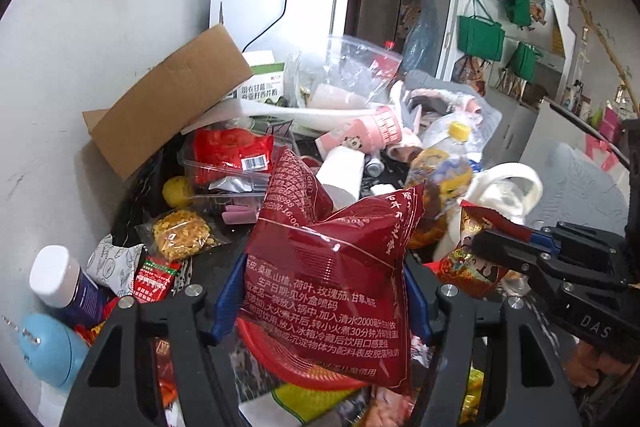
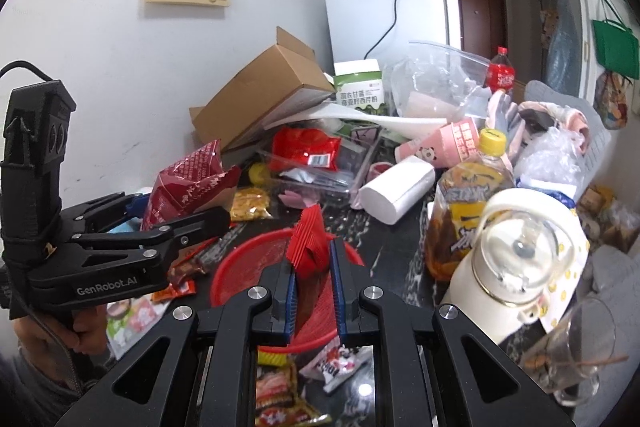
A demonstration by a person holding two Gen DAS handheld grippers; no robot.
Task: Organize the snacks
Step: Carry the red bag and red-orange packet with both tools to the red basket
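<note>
My left gripper [image 1: 324, 279] is shut on a large dark red bag [image 1: 336, 291] printed with white text, its blue pads pressing the bag's two sides. The bag hangs above a red plastic basket [image 1: 280, 351]. At the right edge of the left wrist view, my right gripper [image 1: 480, 247] holds a small red and gold snack packet [image 1: 476, 223]. In the right wrist view, the right gripper [image 2: 314, 259] is shut on that packet [image 2: 310, 247], right over the red basket [image 2: 240, 267]. The left gripper [image 2: 216, 219] shows at the left with the dark red bag [image 2: 188, 183].
The dark table is crowded: a yellow-capped tea bottle [image 2: 480, 187], a white jug [image 2: 516, 259], a white paper roll [image 2: 396, 191], a clear box [image 2: 320, 167], a cardboard box [image 2: 260, 95] and a glass [image 2: 576, 343]. Loose snack packets [image 2: 280, 391] lie near the basket. A white-capped bottle [image 1: 60, 279] stands at the left.
</note>
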